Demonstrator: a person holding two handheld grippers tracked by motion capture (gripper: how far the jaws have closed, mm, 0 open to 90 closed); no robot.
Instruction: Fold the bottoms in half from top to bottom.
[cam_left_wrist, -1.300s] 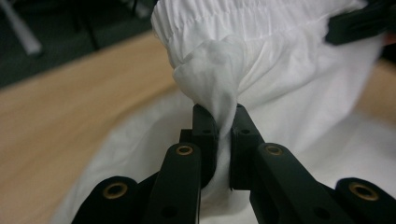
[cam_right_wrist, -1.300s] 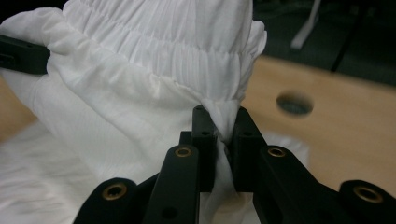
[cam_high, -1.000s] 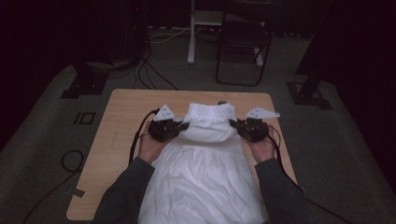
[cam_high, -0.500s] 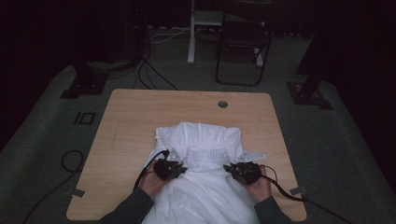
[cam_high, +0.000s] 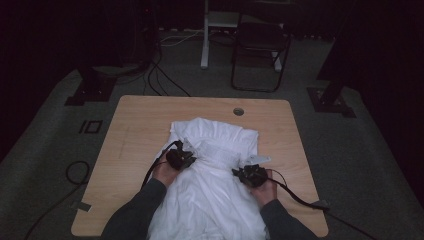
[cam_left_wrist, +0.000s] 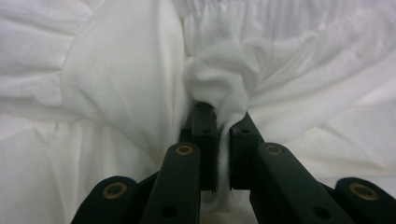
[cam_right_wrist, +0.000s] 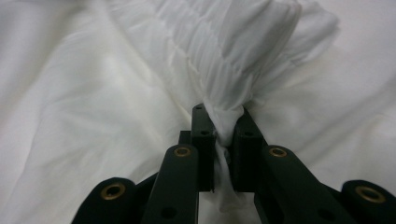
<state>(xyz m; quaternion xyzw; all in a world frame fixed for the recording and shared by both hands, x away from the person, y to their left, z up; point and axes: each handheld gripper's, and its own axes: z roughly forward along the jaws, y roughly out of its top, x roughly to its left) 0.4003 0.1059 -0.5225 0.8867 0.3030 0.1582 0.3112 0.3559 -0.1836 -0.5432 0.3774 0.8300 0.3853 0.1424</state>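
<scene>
A white garment (cam_high: 215, 150) with a gathered elastic band lies spread over the middle and near side of the wooden table (cam_high: 135, 125), hanging off its front edge. My left gripper (cam_high: 181, 156) is shut on a bunched fold of the white garment (cam_left_wrist: 219, 88) at its left side. My right gripper (cam_high: 251, 172) is shut on a pleated bunch of the white garment (cam_right_wrist: 233, 60) at the right side. Both hands rest low on the cloth, with the band folded between them.
The table has a round cable hole (cam_high: 238, 111) near its far edge and bare wood at left and right. Cables (cam_high: 295, 195) trail from the grippers over the table. A chair (cam_high: 257, 47) and stand legs stand on the dark floor beyond.
Both grippers have come back toward the person and down, pulling the garment's far edge over onto itself. The cloth now lies lower and flatter on the table.
</scene>
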